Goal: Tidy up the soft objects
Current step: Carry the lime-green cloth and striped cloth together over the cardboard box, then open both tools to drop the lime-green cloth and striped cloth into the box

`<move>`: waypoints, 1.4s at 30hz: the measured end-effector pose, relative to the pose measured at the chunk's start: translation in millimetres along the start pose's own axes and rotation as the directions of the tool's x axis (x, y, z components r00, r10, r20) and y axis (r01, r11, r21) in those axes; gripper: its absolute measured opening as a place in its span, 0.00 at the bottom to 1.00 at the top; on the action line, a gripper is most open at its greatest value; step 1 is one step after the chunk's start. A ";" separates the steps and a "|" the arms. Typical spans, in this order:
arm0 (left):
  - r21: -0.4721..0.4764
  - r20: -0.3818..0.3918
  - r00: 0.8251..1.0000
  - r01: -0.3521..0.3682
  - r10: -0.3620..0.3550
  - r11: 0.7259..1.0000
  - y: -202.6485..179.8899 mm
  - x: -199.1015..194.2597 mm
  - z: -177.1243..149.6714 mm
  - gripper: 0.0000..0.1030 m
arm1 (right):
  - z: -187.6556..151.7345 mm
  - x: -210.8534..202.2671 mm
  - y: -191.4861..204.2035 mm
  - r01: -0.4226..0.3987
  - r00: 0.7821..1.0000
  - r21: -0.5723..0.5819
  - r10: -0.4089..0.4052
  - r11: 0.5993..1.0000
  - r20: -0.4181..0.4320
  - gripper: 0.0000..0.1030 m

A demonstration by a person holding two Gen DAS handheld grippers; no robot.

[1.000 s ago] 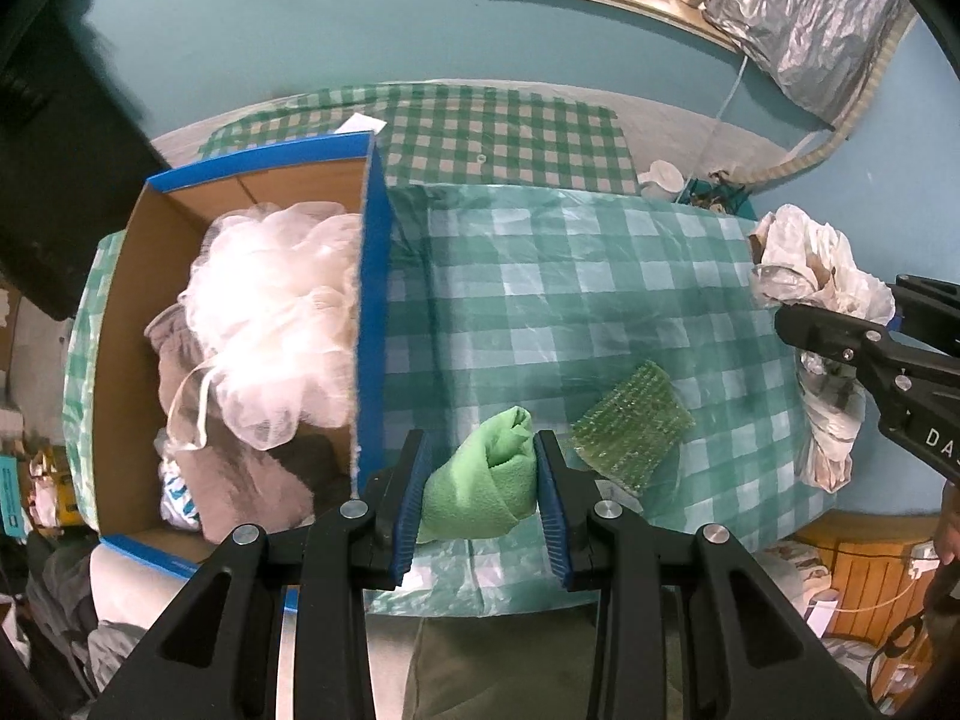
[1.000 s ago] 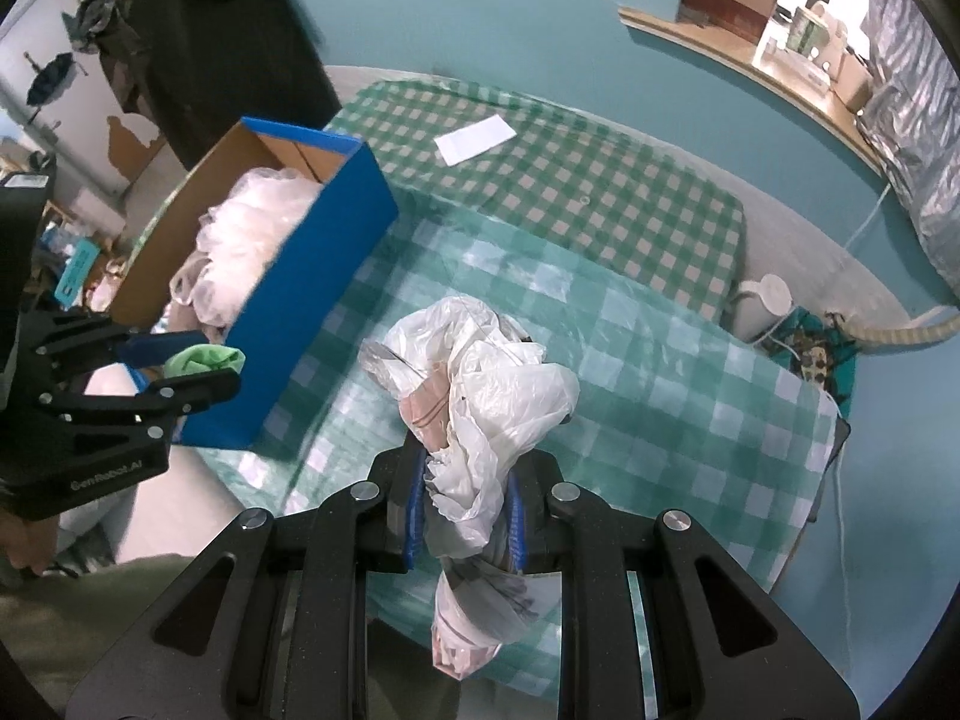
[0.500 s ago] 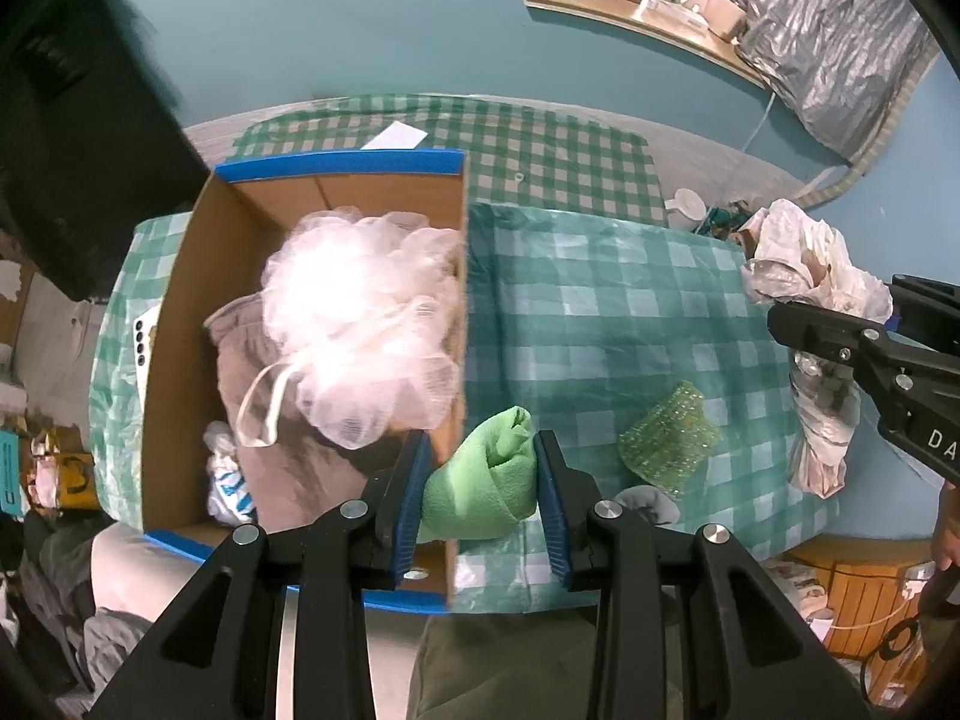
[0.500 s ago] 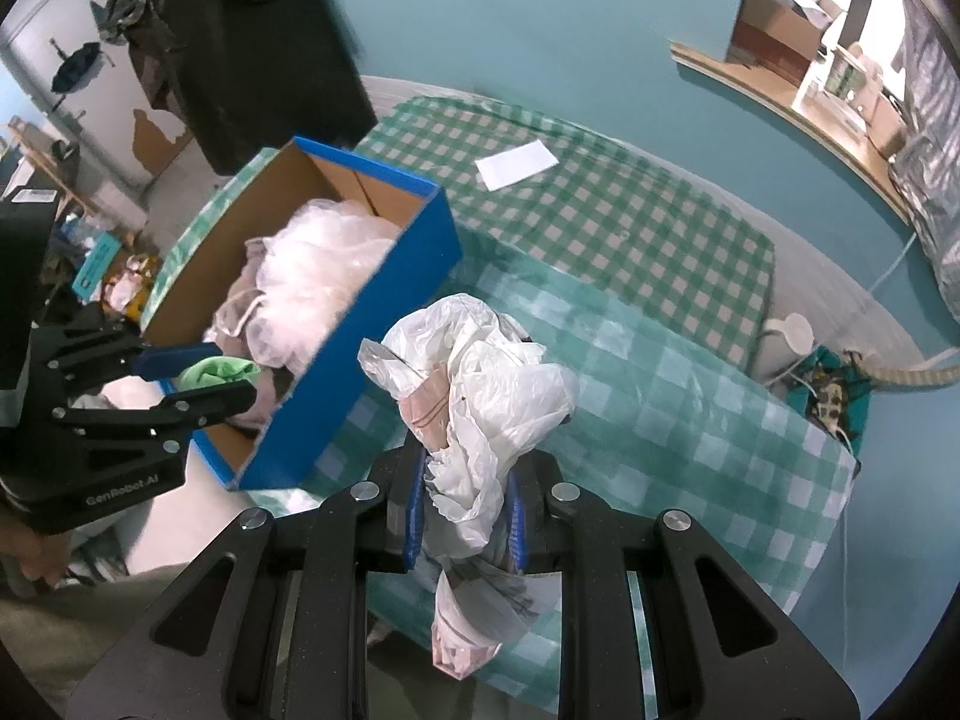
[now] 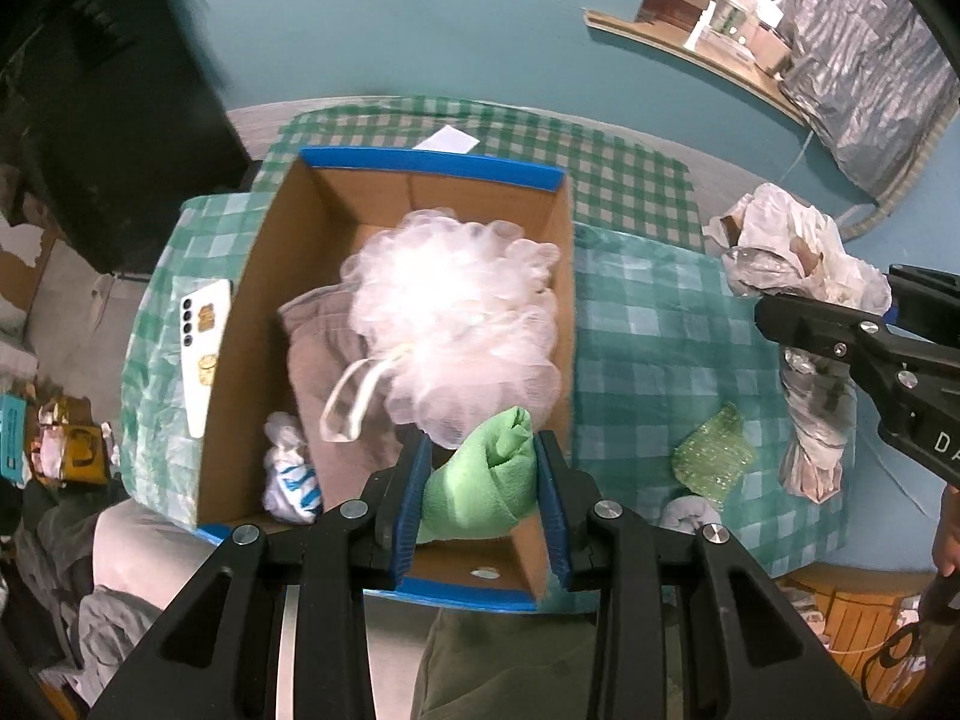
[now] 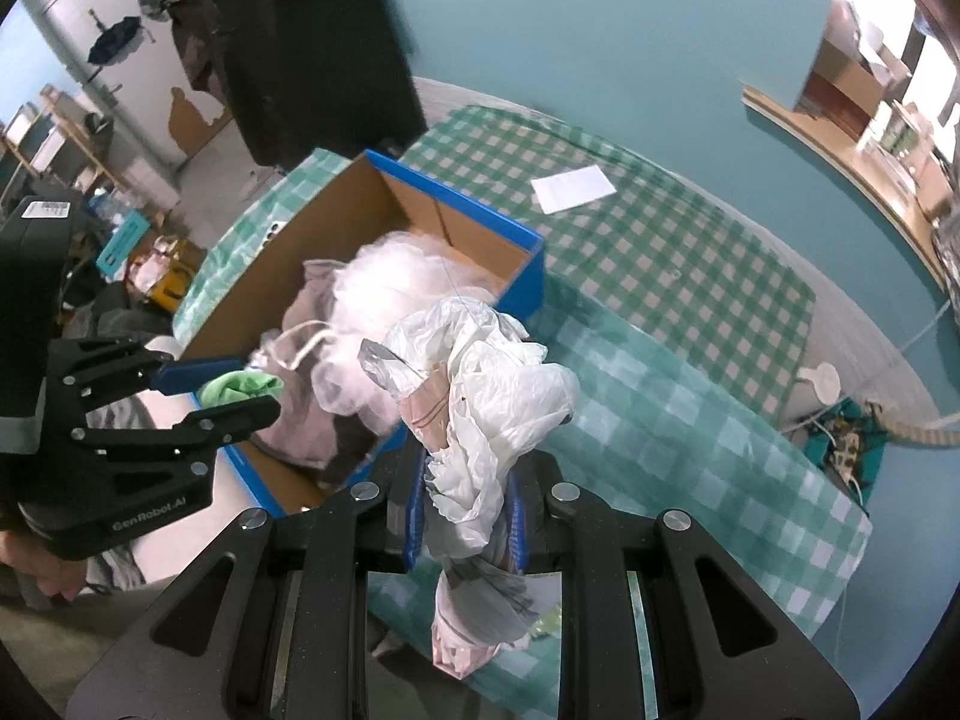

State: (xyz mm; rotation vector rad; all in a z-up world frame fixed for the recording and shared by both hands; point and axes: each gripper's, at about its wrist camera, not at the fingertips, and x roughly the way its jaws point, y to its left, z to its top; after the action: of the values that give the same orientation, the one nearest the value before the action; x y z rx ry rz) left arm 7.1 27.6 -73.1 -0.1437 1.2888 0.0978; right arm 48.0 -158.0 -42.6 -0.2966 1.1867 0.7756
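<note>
My left gripper is shut on a rolled green cloth and holds it above the near right corner of a blue cardboard box. The box holds a white mesh bath pouf, grey cloth and a small white and blue bundle. My right gripper is shut on a crumpled white plastic bag, held in the air to the right of the box; it also shows in the left wrist view. A green scrub sponge lies on the checked tablecloth.
A white phone lies on the table left of the box. A white paper slip lies on the far table part. A small grey item sits by the sponge at the table's near edge. A teal wall stands behind.
My left gripper has carried the green cloth leftward from over the tablecloth to over the box. My right gripper with the plastic bag has also moved toward the box.
</note>
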 end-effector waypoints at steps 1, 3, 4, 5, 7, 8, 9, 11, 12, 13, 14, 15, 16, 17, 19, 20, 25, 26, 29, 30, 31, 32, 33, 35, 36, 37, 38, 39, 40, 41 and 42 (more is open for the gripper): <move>-0.006 0.001 1.000 -0.002 0.002 1.000 3.8 -0.8 -0.1 0.34 | 3.5 1.9 3.8 -0.006 1.000 -0.007 0.006 1.000 0.000 0.20; -0.018 0.004 1.000 -0.009 0.009 1.000 11.8 -1.5 -0.2 0.34 | 9.7 6.6 10.2 -0.016 1.000 -0.017 0.016 1.000 -0.004 0.20; -0.026 0.005 1.000 -0.012 0.012 1.000 16.9 -1.5 -0.3 0.34 | 11.9 8.8 13.3 -0.019 1.000 -0.023 0.019 1.000 -0.006 0.20; -0.030 0.004 1.000 -0.014 0.014 0.999 20.5 -1.0 -0.5 0.34 | 14.1 10.8 16.2 -0.021 1.000 -0.027 0.020 0.999 -0.008 0.20; -0.039 0.000 1.000 -0.020 0.020 0.999 27.8 0.4 -0.9 0.34 | 19.3 16.1 23.0 -0.030 0.999 -0.035 0.029 0.999 -0.013 0.20; -0.045 -0.001 1.000 -0.022 0.022 0.999 31.9 0.9 -1.1 0.34 | 22.6 19.6 27.2 -0.035 0.999 -0.039 0.035 0.999 -0.016 0.20; -0.048 -0.002 1.000 -0.024 0.024 0.999 35.1 1.1 -1.0 0.34 | 25.1 22.1 30.3 -0.038 0.999 -0.044 0.038 0.998 -0.018 0.20; -0.054 -0.004 1.000 -0.028 0.028 0.998 42.2 2.0 -1.0 0.34 | 29.6 26.3 36.4 -0.042 0.999 -0.050 0.041 0.998 -0.020 0.20; -0.058 -0.006 1.000 -0.029 0.029 0.998 46.4 2.9 -1.0 0.34 | 32.7 29.2 40.5 -0.045 0.999 -0.054 0.044 0.998 -0.021 0.20; -0.061 -0.009 1.000 -0.030 0.029 0.998 50.2 4.0 -1.2 0.34 | 34.3 30.3 41.9 -0.046 0.999 -0.056 0.045 0.997 -0.022 0.20; -0.064 -0.011 0.999 -0.031 0.030 0.997 53.3 4.7 -1.4 0.34 | 36.7 32.3 44.2 -0.048 0.999 -0.059 0.047 0.997 -0.023 0.20; -0.067 -0.013 0.999 -0.032 0.031 0.997 56.0 5.5 -1.6 0.34 | 39.7 35.3 48.2 -0.051 0.998 -0.061 0.050 0.997 -0.025 0.20; -0.070 -0.015 0.999 -0.033 0.032 0.997 60.0 6.5 -1.7 0.34 | 41.2 37.4 49.7 -0.053 0.998 -0.062 0.052 0.997 -0.025 0.20; -0.070 -0.017 0.999 -0.033 0.032 0.997 62.8 7.4 -1.8 0.34 | 43.8 40.1 53.4 -0.058 0.998 -0.064 0.057 0.996 -0.026 0.20; -0.072 -0.021 0.999 -0.034 0.033 0.997 68.6 9.7 -1.6 0.34 | 47.2 44.1 58.4 -0.061 0.998 -0.069 0.059 0.996 -0.028 0.20; -0.072 -0.024 0.999 -0.035 0.033 0.997 71.7 11.4 -1.3 0.34 | 48.6 46.4 60.5 -0.064 0.998 -0.070 0.062 0.996 -0.028 0.20; -0.062 -0.038 0.999 -0.038 0.036 0.997 81.4 20.2 1.1 0.34 | 54.2 59.6 70.1 -0.082 0.996 -0.059 0.080 0.995 -0.041 0.20; -0.058 -0.040 0.998 -0.040 0.038 0.998 82.8 21.5 1.9 0.34 | 54.8 61.4 71.2 -0.087 0.995 -0.055 0.085 0.995 -0.043 0.20; -0.052 -0.047 0.998 -0.041 0.038 0.998 87.0 25.8 2.8 0.34 | 55.7 66.4 75.2 -0.085 0.995 -0.055 0.083 0.995 -0.048 0.20; -0.052 -0.049 0.998 -0.041 0.039 0.998 88.1 26.5 2.9 0.34 | 55.9 68.5 76.2 -0.086 0.995 -0.051 0.084 0.995 -0.051 0.20; -0.052 -0.051 0.998 -0.042 0.039 0.998 89.5 27.7 3.3 0.34 | 56.6 70.2 77.1 -0.086 0.995 -0.048 0.083 0.995 -0.054 0.20; -0.052 -0.053 0.998 -0.040 0.037 0.998 90.5 28.7 3.7 0.34 | 56.9 71.9 78.1 -0.083 0.995 -0.045 0.081 0.996 -0.057 0.20; -0.053 -0.054 0.998 -0.038 0.035 0.998 91.7 29.5 3.8 0.34 | 56.6 73.6 77.7 -0.082 0.995 -0.043 0.080 0.996 -0.059 0.20; -0.053 -0.055 0.998 -0.035 0.032 0.998 93.1 31.0 3.9 0.34 | 56.0 76.8 79.3 -0.084 0.994 -0.039 0.082 0.996 -0.066 0.20; -0.052 -0.055 0.998 -0.036 0.034 0.998 93.4 31.3 3.8 0.34 | 55.7 78.1 79.2 -0.084 0.994 -0.037 0.082 0.996 -0.068 0.22; -0.050 -0.055 0.998 -0.040 0.037 0.998 93.6 31.7 3.4 0.34 | 56.1 79.4 79.7 -0.084 0.994 -0.035 0.081 0.996 -0.071 0.23; -0.048 -0.057 0.998 -0.042 0.040 0.998 93.5 32.7 3.1 0.35 | 55.8 81.0 80.7 -0.083 0.994 -0.036 0.080 0.996 -0.077 0.23; -0.046 -0.062 0.997 -0.044 0.041 0.998 93.7 34.1 2.7 0.36 | 55.9 81.7 81.2 -0.081 0.994 -0.036 0.078 0.996 -0.079 0.24; -0.045 -0.066 0.997 -0.042 0.039 0.998 93.8 35.1 2.2 0.37 | 55.8 82.1 81.8 -0.081 0.994 -0.036 0.078 0.996 -0.078 0.25; -0.045 -0.069 0.997 -0.044 0.041 0.998 94.0 35.7 1.7 0.39 | 56.3 82.7 81.0 -0.082 0.994 -0.035 0.079 0.996 -0.080 0.27; -0.045 -0.069 0.997 -0.046 0.043 0.998 94.5 36.0 1.3 0.40 | 56.3 83.2 81.5 -0.080 0.994 -0.033 0.077 0.996 -0.081 0.32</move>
State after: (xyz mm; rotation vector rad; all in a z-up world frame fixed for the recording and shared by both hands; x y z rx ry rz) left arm 3.9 120.7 -112.3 -0.1596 1.3588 0.1620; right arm 46.3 -35.0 -82.4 -0.3145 1.2665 0.8612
